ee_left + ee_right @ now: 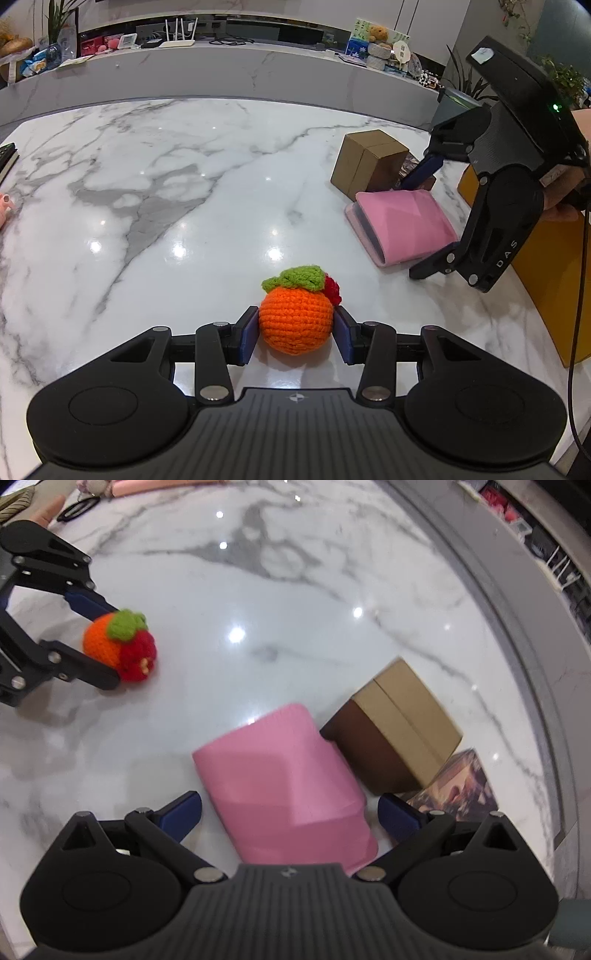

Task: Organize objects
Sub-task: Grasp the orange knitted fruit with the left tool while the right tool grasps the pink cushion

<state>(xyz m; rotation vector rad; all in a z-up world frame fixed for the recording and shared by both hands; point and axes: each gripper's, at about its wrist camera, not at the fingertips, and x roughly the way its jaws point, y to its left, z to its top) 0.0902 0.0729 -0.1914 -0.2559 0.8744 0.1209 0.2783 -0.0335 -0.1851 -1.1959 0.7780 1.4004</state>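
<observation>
A crocheted orange (295,321) with a green leaf and a red knitted bit sits on the marble table (166,184), and my left gripper (297,332) is shut on it, blue pads pressed to both sides. The right wrist view shows the same orange (99,642) in the left gripper (110,646) at far left. A pink soft case (406,225) lies on its side to the right. My right gripper (291,812) points down over this pink case (280,775), jaws wide to either side with small gaps, not touching. From the left wrist view the right gripper (424,221) hangs over the case.
A brown cardboard box (402,720) stands just behind the pink case, resting partly on a printed card (461,786). A yellow object (546,295) lies at the table's right edge. Scissors (77,507) lie far off. A cluttered grey counter (221,66) runs behind the table.
</observation>
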